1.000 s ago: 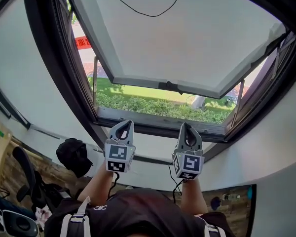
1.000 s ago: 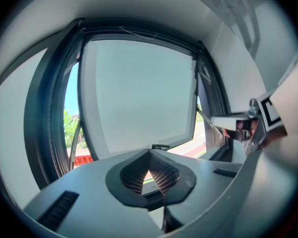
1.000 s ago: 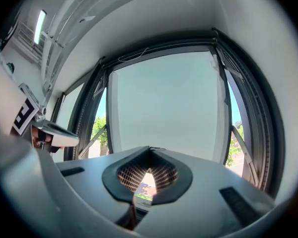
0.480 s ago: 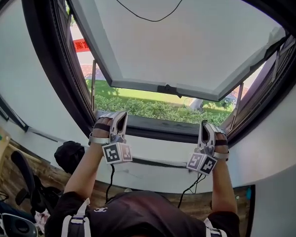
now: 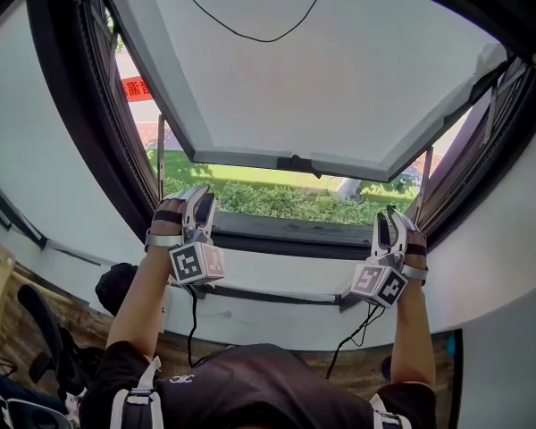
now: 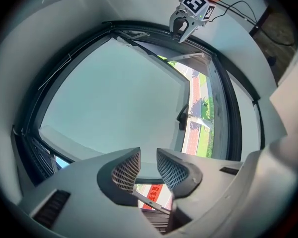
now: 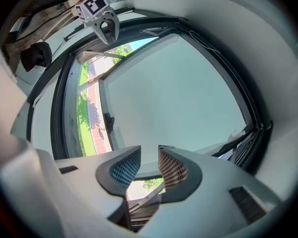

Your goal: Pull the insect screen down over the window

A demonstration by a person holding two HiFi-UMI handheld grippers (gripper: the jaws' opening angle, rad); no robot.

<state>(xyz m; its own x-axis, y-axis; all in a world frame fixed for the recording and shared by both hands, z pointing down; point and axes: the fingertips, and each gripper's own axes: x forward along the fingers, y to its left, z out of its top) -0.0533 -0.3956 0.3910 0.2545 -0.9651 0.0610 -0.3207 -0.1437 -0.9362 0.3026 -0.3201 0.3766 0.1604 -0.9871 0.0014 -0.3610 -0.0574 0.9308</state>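
Two grippers are up at the one window, one in each hand. The left gripper (image 5: 199, 202) hangs by the left end of the bottom frame rail (image 5: 286, 232). The right gripper (image 5: 391, 220) is by the right end, well apart from it. Each shows one marker cube facing back toward the person.

Both pairs of jaws have just been opening. They stand parted now, ribbed pads facing each other, with nothing between them on either side.

The single sash (image 5: 322, 70) is swung outward, pale and blank, with one dark handle (image 5: 295, 162) at the middle of its lower edge. Two props hold it: a left stay arm (image 5: 161, 150) and a right stay arm (image 5: 425, 179).

The insect screen is not down over the opening, and I cannot tell where it is stowed. The hedge (image 5: 277, 199) shows bare below the sash.

One black cable (image 5: 241, 32) sags across in front of the sash. One red banner (image 5: 134, 88) shows outside, far left.
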